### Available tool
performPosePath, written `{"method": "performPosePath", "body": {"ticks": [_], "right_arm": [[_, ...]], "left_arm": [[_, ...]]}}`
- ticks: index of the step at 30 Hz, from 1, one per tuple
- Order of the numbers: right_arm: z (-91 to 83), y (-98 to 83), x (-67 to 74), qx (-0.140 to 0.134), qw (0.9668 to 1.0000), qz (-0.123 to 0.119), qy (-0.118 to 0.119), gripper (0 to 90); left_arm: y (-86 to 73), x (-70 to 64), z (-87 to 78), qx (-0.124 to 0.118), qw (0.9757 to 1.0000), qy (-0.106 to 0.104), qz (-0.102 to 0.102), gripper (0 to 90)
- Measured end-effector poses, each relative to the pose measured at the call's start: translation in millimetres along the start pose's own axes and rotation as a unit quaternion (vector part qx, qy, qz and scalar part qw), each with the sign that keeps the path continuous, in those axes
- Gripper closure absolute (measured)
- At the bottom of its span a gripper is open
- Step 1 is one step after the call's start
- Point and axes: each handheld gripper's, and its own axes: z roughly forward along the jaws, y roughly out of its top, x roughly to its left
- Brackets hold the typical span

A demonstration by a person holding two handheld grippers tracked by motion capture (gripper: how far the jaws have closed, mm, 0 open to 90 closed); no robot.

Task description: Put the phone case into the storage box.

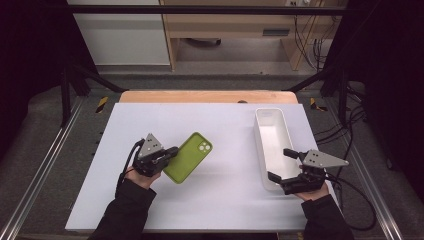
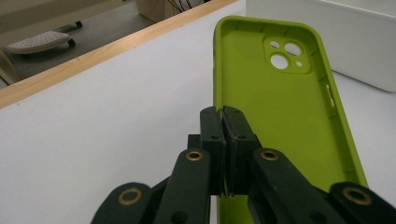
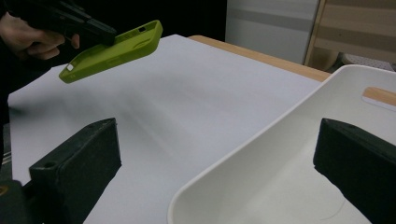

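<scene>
On table, bare white bin

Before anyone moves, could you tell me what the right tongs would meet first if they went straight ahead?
Probably the near end of the white bin: the right tongs stand open astride its corner, one jaw over the inside, though depth is unclear.
</scene>
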Motion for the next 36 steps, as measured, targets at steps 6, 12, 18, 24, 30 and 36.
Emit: {"method": "performPosePath", "body": {"ticks": [6, 12, 18, 24, 30, 36], "right_arm": [[4.3, 4.9, 5.3, 0.000, 1.0000, 0.003, 0.007, 1.4], [12.6, 10.3, 11.7, 0.011, 0.9998, 0.002, 0.014, 1.4], [17.7, 13.2, 14.0, 0.015, 0.9998, 0.002, 0.016, 1.4], [22.6, 18.4, 16.5, 0.019, 0.9996, 0.000, 0.019, 1.4], [27.2, 21.9, 17.9, 0.026, 0.9995, -0.001, 0.020, 1.4], [32.2, 26.1, 20.0, 0.029, 0.9993, -0.001, 0.022, 1.4]], "left_arm": [[0.0, -3.3, 0.4, 0.000, 1.0000, -0.001, 0.004, 87.7], [0.2, -7.5, 2.4, 0.001, 0.9999, -0.006, 0.009, 87.8], [0.2, -10.0, 4.7, 0.004, 0.9998, -0.009, 0.015, 87.7], [1.0, -12.5, 5.7, 0.004, 0.9997, -0.012, 0.019, 87.7], [1.4, -14.4, 6.5, 0.003, 0.9996, -0.015, 0.022, 87.8], [2.0, -18.2, 7.7, 0.005, 0.9994, -0.019, 0.028, 87.7]]}}
